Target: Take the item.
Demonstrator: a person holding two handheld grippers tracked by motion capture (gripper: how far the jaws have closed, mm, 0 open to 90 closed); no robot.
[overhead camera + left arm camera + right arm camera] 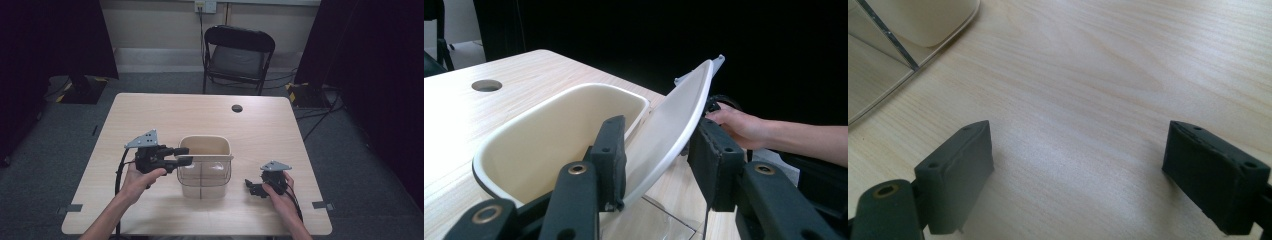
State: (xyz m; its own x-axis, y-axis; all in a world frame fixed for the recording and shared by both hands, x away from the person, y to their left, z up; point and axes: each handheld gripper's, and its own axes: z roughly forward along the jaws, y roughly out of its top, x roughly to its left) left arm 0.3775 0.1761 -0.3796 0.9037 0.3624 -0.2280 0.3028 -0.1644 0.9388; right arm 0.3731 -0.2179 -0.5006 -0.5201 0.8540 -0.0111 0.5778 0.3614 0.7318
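Note:
A cream bin (205, 145) with a clear lower body stands at the middle of the table. Its rim (549, 102) curves in front of my left gripper. A white lid (669, 125) tilts up from the bin's near side. It passes between the jaws of my left gripper (659, 145), and both pads touch it. From above, that left gripper (184, 155) sits at the bin's left rim, level with the lid (210, 158). My right gripper (252, 186) rests low on the table, right of the bin. Its jaws (1078, 150) are spread wide over bare wood, with the bin's corner (923, 20) farther off.
A round cable hole (237, 108) lies in the tabletop behind the bin. A black folding chair (237, 55) stands beyond the far edge. Dark curtains hang on both sides. Grey tape marks (74, 207) sit at the near corners.

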